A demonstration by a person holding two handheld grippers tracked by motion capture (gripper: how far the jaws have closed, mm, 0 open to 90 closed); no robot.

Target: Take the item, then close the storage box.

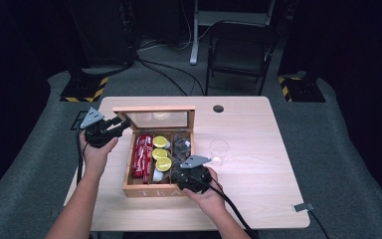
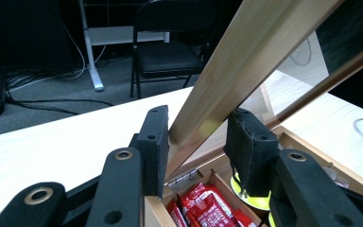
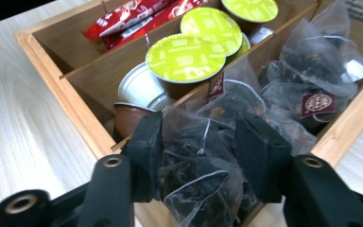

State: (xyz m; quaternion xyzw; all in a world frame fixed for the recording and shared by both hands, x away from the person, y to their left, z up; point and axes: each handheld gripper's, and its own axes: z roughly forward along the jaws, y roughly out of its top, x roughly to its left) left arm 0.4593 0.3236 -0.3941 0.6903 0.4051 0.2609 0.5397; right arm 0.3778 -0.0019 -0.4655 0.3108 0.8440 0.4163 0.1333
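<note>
Left claw [image 1: 122, 124] clamps the wooden box's [image 1: 156, 191] raised lid [image 2: 246, 61] by its frame edge. Right claw [image 3: 198, 142] grips a clear tea bag [image 3: 203, 165] in the box's right compartment, on the bench [image 1: 258, 164].

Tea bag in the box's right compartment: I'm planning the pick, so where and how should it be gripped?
Grip the clear tea bag across its bulging, crumpled middle, from above and the box's near wall; the right gripper's jaws already straddle it there.
</note>
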